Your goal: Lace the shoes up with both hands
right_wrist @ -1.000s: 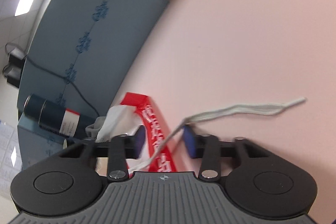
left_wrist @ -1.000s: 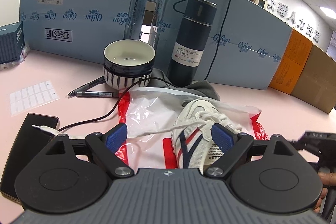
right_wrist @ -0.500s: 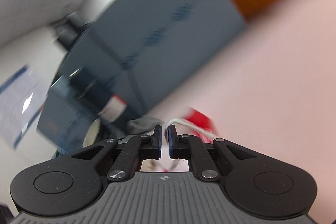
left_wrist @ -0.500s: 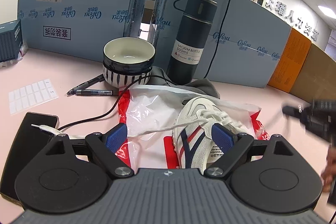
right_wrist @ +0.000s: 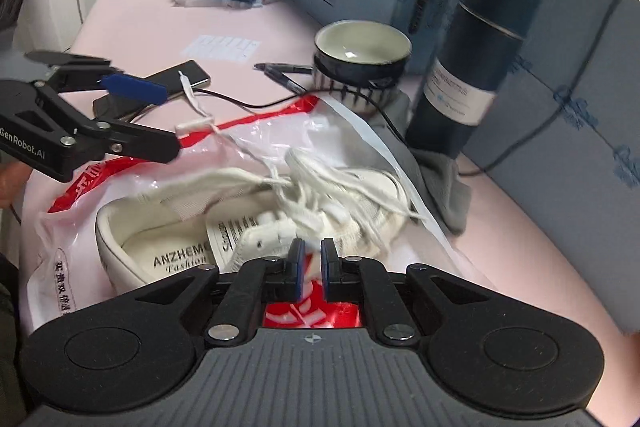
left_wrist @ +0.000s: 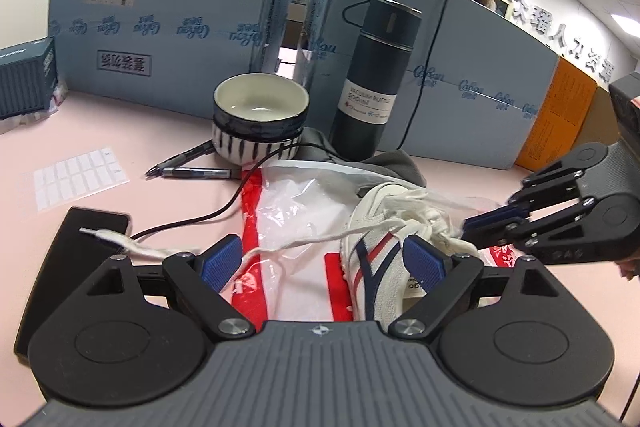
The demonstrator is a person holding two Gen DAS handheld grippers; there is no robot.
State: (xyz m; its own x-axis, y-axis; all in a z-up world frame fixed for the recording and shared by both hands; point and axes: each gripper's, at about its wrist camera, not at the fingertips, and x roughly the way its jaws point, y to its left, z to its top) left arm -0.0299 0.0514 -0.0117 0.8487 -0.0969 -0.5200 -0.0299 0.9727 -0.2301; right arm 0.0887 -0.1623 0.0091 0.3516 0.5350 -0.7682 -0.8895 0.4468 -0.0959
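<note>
A white sneaker (left_wrist: 376,259) (right_wrist: 168,227) with navy and red stripes lies on a red and white plastic bag (left_wrist: 296,211). My left gripper (left_wrist: 323,263) (right_wrist: 160,119) stands open around the shoe's toe. One loose shoelace (left_wrist: 288,245) runs from the shoe past its left pad to a phone (left_wrist: 80,255). My right gripper (right_wrist: 313,267) (left_wrist: 470,225) hovers over the shoe's right side with its jaws almost together. Another strand of lace (left_wrist: 444,239) leads up to its tips. The pinch itself is hidden between the pads.
A striped bowl (left_wrist: 260,119), a dark vacuum bottle (left_wrist: 376,87) and two pens (left_wrist: 192,171) stand behind the shoe. A black cable (left_wrist: 224,207) crosses the pink table. Blue cardboard boxes (left_wrist: 168,27) wall the back, with a person behind them. A grey cloth (left_wrist: 392,163) lies under the bottle.
My right gripper shut on the lace, rolled upright and swung from the bare table on the right to above the shoe. The left gripper stayed put.
</note>
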